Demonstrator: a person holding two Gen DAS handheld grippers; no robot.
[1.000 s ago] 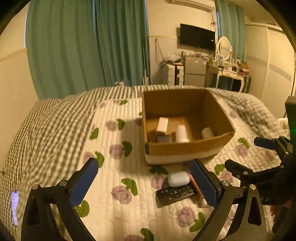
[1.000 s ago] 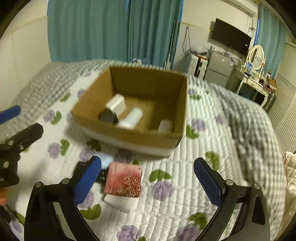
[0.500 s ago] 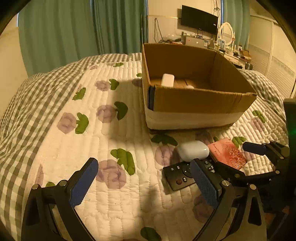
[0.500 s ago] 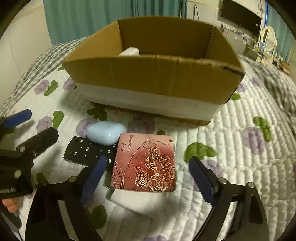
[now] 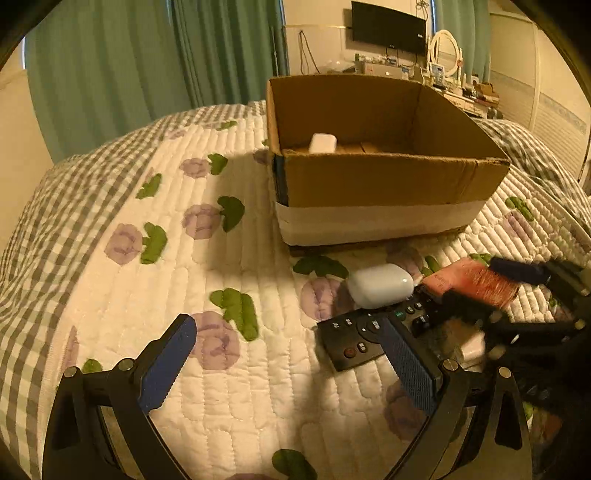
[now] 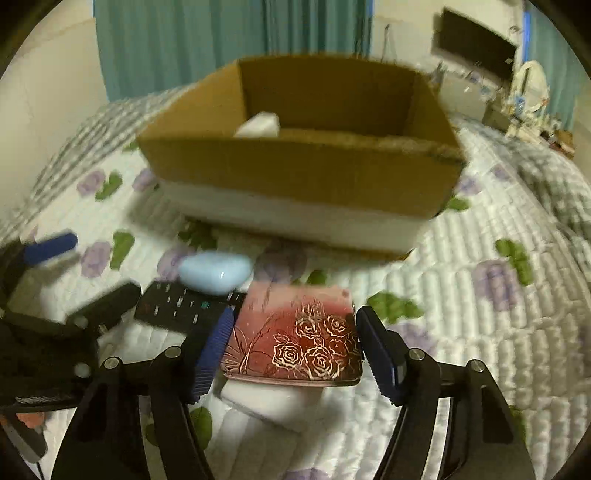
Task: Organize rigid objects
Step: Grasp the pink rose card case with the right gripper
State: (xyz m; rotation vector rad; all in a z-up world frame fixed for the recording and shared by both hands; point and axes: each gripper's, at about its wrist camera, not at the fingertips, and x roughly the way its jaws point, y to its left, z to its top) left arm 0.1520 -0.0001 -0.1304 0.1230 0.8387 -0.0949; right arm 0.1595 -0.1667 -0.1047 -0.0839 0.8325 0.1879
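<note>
A bed [image 5: 229, 391] w/ a white quilt printed in purple flowers and green leaves fills both views; a grey checked blanket lies along its edges.

An open cardboard box [image 5: 373, 184] sits on the quilt, w/ a white band round its base. Inside, only the top of one white block [image 5: 322, 143] shows over the near wall; the rest of the inside is hidden.

In front of the box, three things lie close together. A black remote [image 5: 364, 334] lies flat on the quilt. A pale rounded case [image 5: 380, 284], earbud-type, rests on the remote's far end, touching it. Just right of the remote is a red tin [image 6: 295, 339] w/ gold roses on the lid. It lies on top of a white box [image 6: 269, 402], which pokes out beneath it at the near side.

Right tool [image 6: 295, 354]: narrowed around the tin, one blue pad at each side edge. Pads look touching or nearly so; frame is blurred, so can't tell if it's gripping.

Left tool [image 5: 286, 363]: spread wide, nothing between its pads. It hovers low over the quilt, left of the pile; its right pad overlaps the remote in view. Contact can't be told.

Background: green curtains [image 5: 147, 66], wall TV [image 5: 388, 26], cluttered furniture.
</note>
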